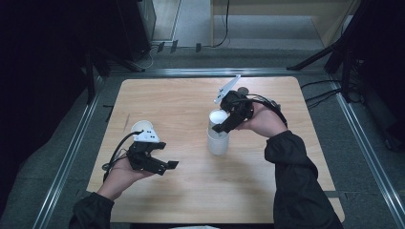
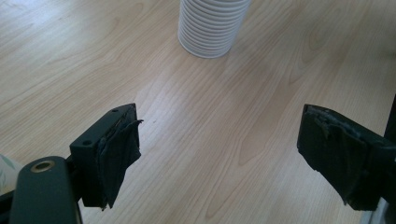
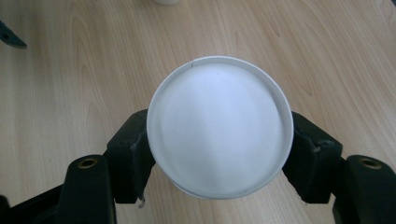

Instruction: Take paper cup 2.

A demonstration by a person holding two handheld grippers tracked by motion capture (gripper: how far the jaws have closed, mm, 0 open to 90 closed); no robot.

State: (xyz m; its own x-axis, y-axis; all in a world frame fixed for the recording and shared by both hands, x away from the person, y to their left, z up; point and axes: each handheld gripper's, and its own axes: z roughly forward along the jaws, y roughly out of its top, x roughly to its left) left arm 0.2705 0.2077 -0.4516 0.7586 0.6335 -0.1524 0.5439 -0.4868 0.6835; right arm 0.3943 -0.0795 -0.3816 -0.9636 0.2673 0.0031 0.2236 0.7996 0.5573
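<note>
A stack of white paper cups (image 1: 218, 138) stands upside down near the middle of the wooden counter (image 1: 181, 100), and everything else is placed from it. The right claw (image 1: 220, 125) sits at the top of the stack, reaching in from the stack's right side; in the right gripper view its two black jaws press against opposite sides of the topmost cup (image 3: 219, 126), whose flat round base faces the camera, so this claw is closed on that cup. The left claw (image 1: 167, 164) is to the left of the stack and a little nearer the person, well apart from it, with its jaws pointing toward the stack. In the left gripper view its jaws stand wide apart with bare wood between them and nothing gripped, and the ribbed lower part of the stack (image 2: 211, 25) shows farther off ahead. A single white cup (image 1: 141, 128) rests on the counter left of the stack, just behind the left claw.
</note>
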